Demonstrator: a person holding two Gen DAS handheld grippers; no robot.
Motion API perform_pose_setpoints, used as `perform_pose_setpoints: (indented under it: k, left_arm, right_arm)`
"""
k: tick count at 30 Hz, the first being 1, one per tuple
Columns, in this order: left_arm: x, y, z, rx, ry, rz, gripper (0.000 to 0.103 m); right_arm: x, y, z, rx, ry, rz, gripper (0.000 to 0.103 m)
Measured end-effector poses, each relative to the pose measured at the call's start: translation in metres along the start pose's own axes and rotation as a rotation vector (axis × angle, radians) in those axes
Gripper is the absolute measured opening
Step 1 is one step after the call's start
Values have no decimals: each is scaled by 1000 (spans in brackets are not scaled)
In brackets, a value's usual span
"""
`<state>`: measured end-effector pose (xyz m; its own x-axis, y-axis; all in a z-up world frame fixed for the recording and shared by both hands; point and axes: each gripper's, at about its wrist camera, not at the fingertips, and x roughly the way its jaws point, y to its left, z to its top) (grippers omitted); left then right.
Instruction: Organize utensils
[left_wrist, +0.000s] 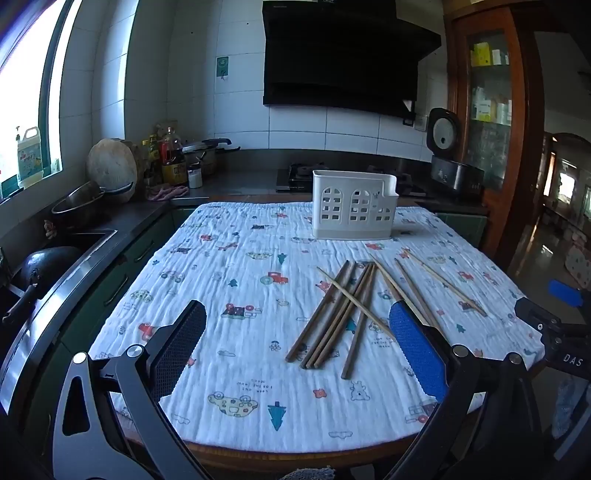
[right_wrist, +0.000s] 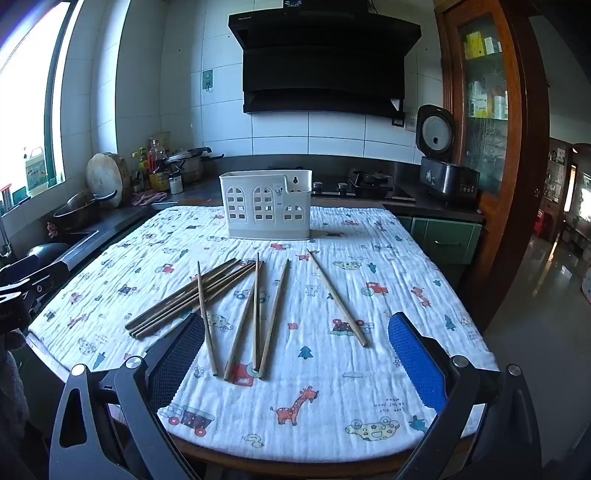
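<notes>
Several wooden chopsticks (left_wrist: 341, 314) lie scattered on a printed white cloth (left_wrist: 236, 280) over the table; they also show in the right wrist view (right_wrist: 255, 314). A white plastic utensil holder (left_wrist: 352, 205) with window cut-outs stands upright at the table's far side, also in the right wrist view (right_wrist: 266, 205). My left gripper (left_wrist: 297, 332) is open and empty, hovering over the near edge just left of the chopsticks. My right gripper (right_wrist: 295, 343) is open and empty, above the near ends of the chopsticks. The right gripper's body shows at the far right (left_wrist: 554, 332).
A dark counter runs along the left with a sink (left_wrist: 55, 254), a pan (left_wrist: 79, 205), a round board (left_wrist: 110, 164) and bottles (left_wrist: 173, 158). A stove (right_wrist: 369, 184) and rice cooker (right_wrist: 443, 166) stand behind the table. A wooden cabinet (right_wrist: 487, 110) is at the right.
</notes>
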<state>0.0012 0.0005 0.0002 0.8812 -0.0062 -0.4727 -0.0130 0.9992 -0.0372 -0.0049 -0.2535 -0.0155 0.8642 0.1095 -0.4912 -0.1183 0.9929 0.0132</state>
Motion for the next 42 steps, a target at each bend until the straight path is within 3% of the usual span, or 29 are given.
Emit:
perform_pose_setpoints:
  k: [42]
  left_arm:
    - [13,3,-10,-31,43,3,98]
  right_arm:
    - [2,2,0,-25,23,-13,96]
